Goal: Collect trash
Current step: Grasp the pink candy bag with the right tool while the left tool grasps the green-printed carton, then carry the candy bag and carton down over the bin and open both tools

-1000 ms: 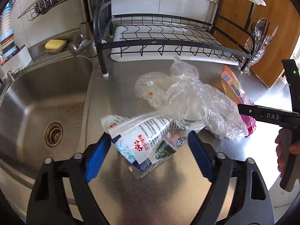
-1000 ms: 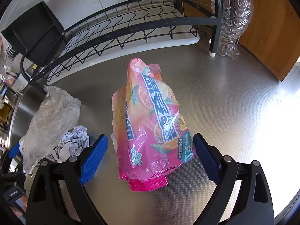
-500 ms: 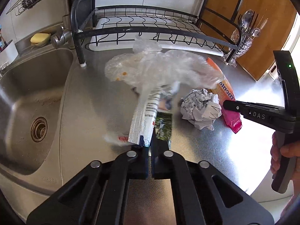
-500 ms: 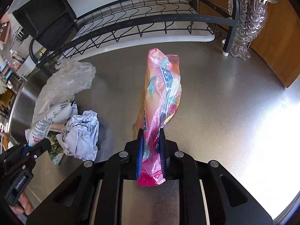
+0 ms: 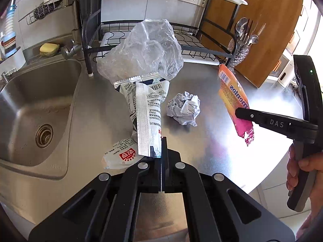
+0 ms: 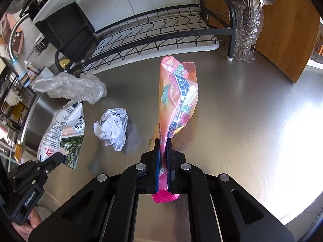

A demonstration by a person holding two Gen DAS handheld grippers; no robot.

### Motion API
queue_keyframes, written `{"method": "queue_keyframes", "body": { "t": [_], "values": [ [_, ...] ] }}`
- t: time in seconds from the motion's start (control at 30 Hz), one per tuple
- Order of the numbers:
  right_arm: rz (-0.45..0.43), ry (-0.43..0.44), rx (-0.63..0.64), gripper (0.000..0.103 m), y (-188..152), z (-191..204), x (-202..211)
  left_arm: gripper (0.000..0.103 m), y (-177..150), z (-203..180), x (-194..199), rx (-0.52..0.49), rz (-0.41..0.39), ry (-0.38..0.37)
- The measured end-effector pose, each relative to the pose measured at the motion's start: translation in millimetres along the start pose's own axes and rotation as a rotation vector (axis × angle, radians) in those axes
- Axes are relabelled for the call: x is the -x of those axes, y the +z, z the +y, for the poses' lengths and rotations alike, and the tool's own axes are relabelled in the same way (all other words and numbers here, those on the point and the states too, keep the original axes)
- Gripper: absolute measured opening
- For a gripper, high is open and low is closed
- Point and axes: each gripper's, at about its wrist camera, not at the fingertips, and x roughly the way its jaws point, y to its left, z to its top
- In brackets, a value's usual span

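Trash is hanging from both my tongs above the steel counter [image 6: 252,111]. I'm pinching a white printed wrapper [image 5: 146,111] in the left gripper [image 5: 163,161], with a clear plastic bag [image 5: 145,48] bunching over its far end. I'm clamping the pink candy bag [image 6: 177,100] in the right gripper [image 6: 163,167]. One crumpled paper ball [image 6: 113,127] is lying on the counter between them, right of the sink [image 5: 36,111].

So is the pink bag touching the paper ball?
Apart. In the right wrist view, bare counter shows between the pink bag, clamped in the right gripper, and the paper ball.
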Motion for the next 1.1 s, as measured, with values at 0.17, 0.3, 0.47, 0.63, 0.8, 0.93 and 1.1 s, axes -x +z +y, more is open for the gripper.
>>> {"method": "queue_keyframes", "body": {
  "t": [0.17, 0.3, 0.47, 0.63, 0.8, 0.93, 1.1],
  "values": [
    [-0.024, 0.018, 0.009, 0.007, -20.3, 7.2, 26.2, 0.0, -14.7, -20.3, 33.6, -0.018, -0.028, -0.009],
    [-0.037, 0.029, 0.017, 0.007, -40.8, 10.2, 46.5, 0.0, -30.3, -32.4, 57.2, -0.027, -0.041, -0.004],
    [-0.052, 0.04, 0.025, 0.007, -64.6, 10.4, 72.1, 0.0, -51.6, -43.1, 80.0, -0.03, -0.049, -0.003],
    [-0.056, 0.052, 0.025, 0.007, -91.0, 10.5, 94.5, 0.0, -78.5, -53.4, 96.9, -0.027, -0.036, -0.007],
    [-0.043, 0.069, 0.023, 0.007, -124.6, 10.7, 113.8, 0.0, -111.6, -63.0, 106.9, -0.007, 0.008, -0.007],
    [0.009, 0.078, 0.029, 0.007, -156.6, 11.9, 119.0, 0.0, -140.7, -68.3, 107.1, 0.021, 0.045, -0.001],
    [0.083, 0.072, 0.009, 0.007, -191.5, 7.2, 107.2, 0.0, -178.6, -65.9, 91.6, 0.079, 0.109, 0.008]
  ]
}}
